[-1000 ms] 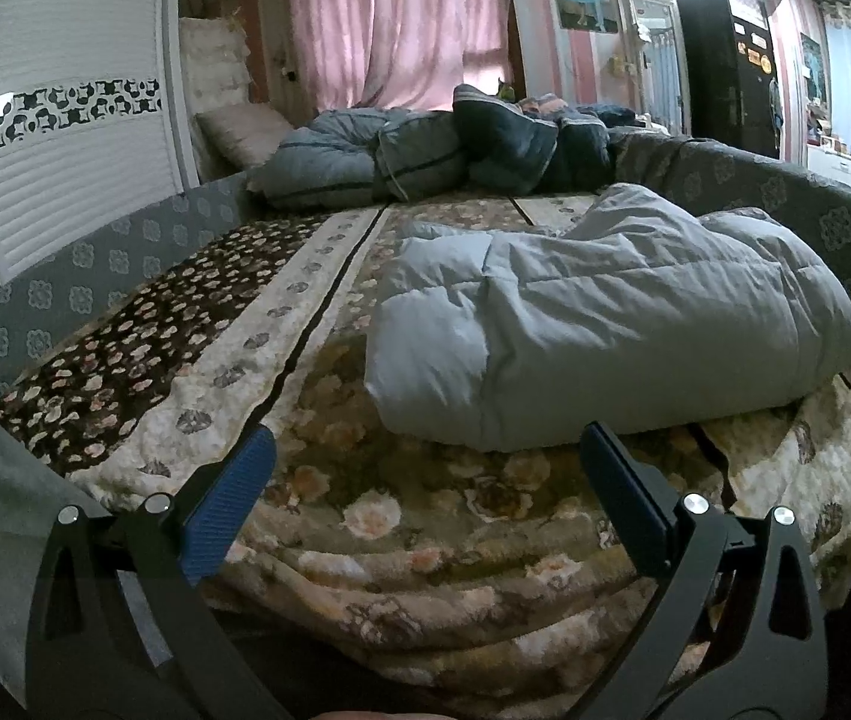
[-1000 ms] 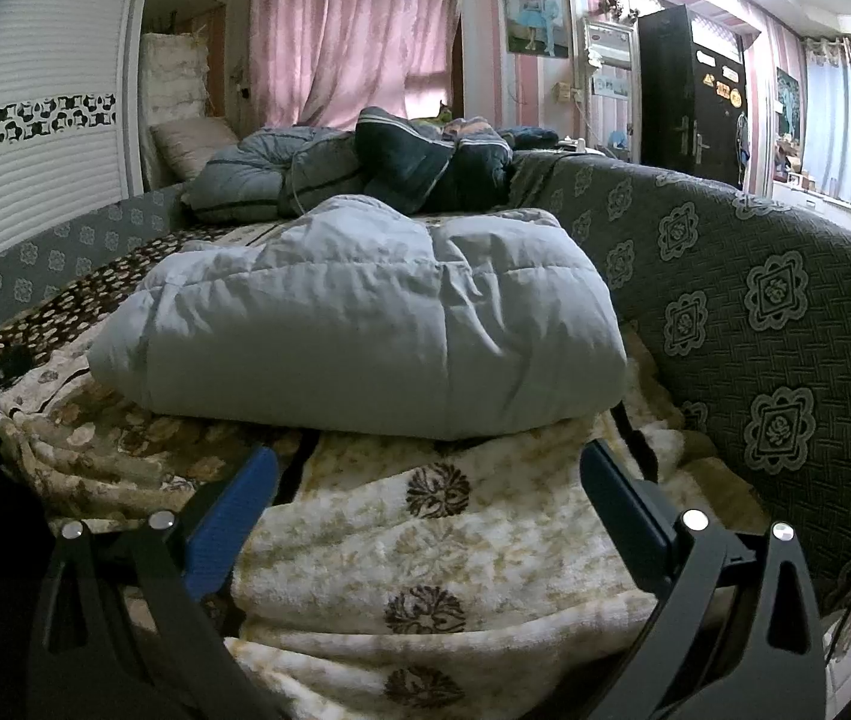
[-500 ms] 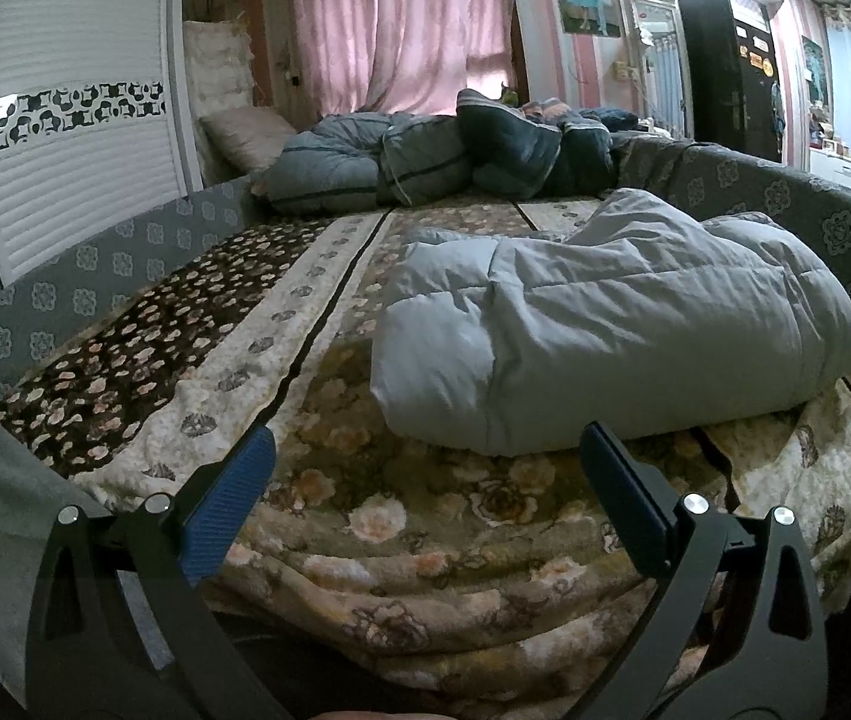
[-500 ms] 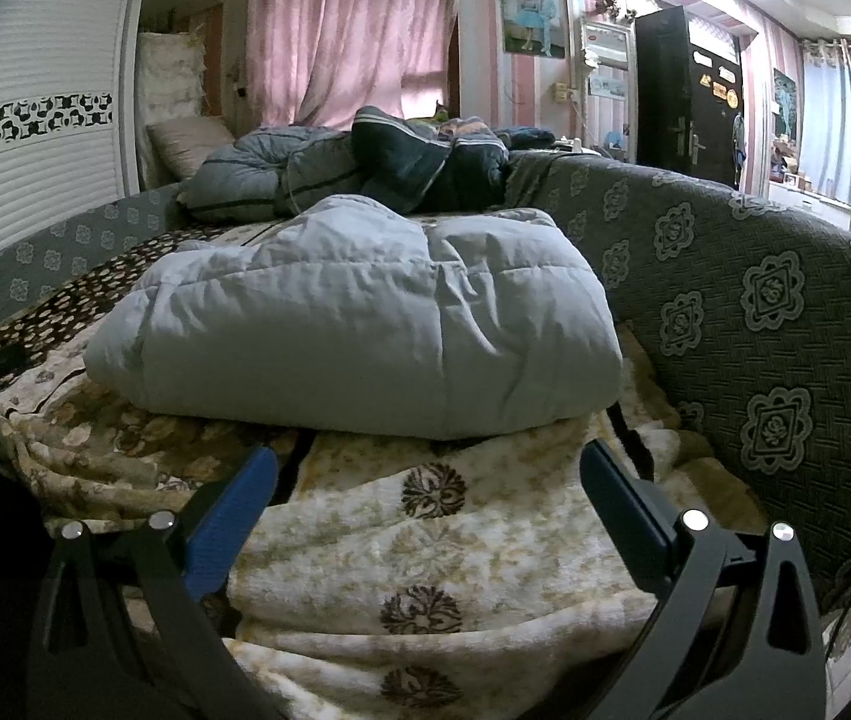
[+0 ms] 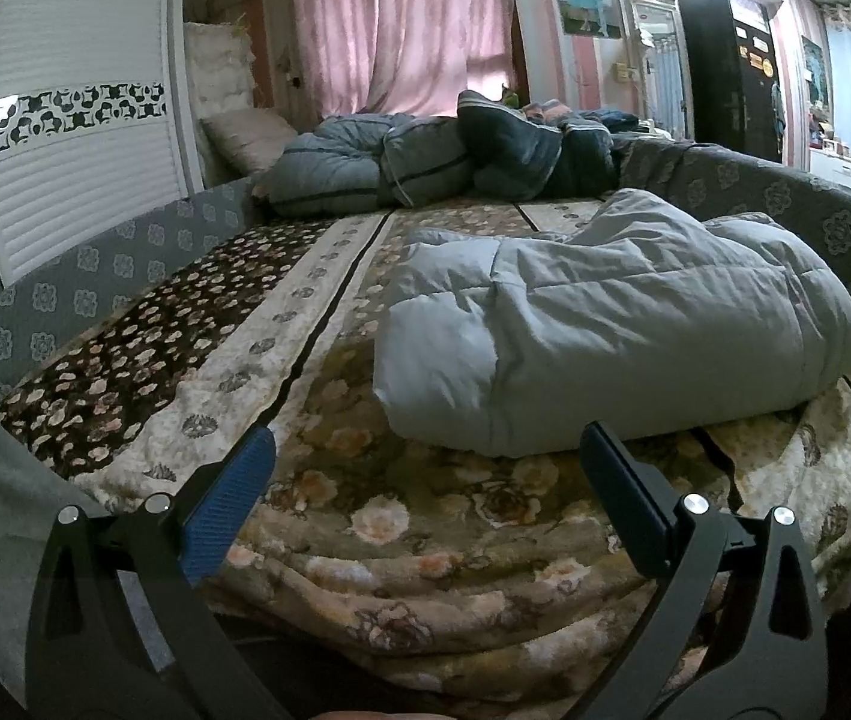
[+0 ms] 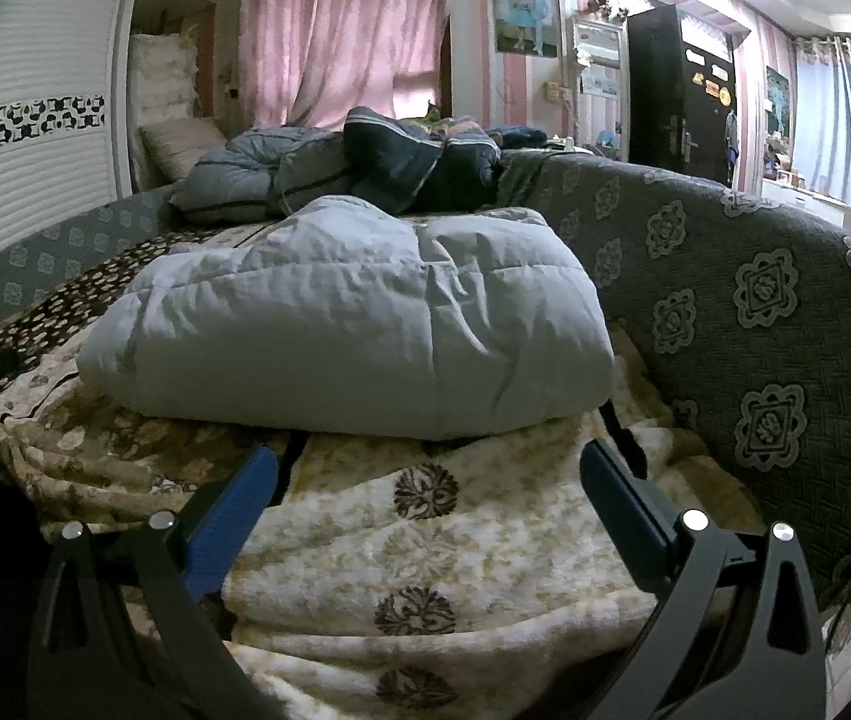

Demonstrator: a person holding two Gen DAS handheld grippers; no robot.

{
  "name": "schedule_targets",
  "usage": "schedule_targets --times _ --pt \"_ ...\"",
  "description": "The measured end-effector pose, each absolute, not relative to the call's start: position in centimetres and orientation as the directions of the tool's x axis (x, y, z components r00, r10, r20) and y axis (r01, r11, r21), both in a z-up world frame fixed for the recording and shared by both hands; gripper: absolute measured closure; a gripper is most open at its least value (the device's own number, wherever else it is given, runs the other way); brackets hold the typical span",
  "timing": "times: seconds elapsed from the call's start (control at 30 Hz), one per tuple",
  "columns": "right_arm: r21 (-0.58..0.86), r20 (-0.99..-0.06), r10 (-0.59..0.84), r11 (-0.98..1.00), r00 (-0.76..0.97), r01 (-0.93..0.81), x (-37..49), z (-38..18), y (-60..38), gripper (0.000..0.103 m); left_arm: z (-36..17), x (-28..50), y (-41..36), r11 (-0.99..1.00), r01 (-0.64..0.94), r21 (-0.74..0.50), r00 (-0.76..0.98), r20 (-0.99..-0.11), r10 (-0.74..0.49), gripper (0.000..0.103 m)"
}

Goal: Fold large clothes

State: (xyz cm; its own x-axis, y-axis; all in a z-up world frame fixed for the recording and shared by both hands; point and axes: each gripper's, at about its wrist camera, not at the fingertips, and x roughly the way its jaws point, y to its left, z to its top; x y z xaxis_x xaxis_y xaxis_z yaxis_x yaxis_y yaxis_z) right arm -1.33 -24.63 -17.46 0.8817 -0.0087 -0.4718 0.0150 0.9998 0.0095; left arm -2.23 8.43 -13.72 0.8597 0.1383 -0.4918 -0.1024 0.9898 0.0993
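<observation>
Fold looks done, both grippers off the coat.
The grey padded coat (image 6: 353, 324) lies bundled mid-bed on the floral blanket (image 5: 401, 516); left gripper (image 5: 425, 498) and right gripper (image 6: 425, 504) hover spread, empty, likely next garment.

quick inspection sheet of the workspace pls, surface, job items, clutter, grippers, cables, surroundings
Surface: bed covered by a floral blanket, rumpled at the near edge.
Job's things: pale grey padded garment lying folded in a bundle on the blanket, next to the grey patterned side panel.
Clutter: heap of dark and grey padded clothes at the far end; a pillow beside it.
Grippers: left gripper open, empty, short of the bundle; right gripper open, empty, over the blanket edge.
Cables: nothing seen.
Surroundings: white slatted wardrobe, pink curtains, dark door.
</observation>
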Motion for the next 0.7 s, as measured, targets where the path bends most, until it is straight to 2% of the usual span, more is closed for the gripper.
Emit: schedule_targets --times 0.7 --pt "0.01 -0.474 -0.022 0.999 0.88 0.031 -1.2 -17.57 -24.51 0.002 -13.53 -2.15 8.31 0.991 -0.092 0.101 0.865 -0.484 0.129 0.003"
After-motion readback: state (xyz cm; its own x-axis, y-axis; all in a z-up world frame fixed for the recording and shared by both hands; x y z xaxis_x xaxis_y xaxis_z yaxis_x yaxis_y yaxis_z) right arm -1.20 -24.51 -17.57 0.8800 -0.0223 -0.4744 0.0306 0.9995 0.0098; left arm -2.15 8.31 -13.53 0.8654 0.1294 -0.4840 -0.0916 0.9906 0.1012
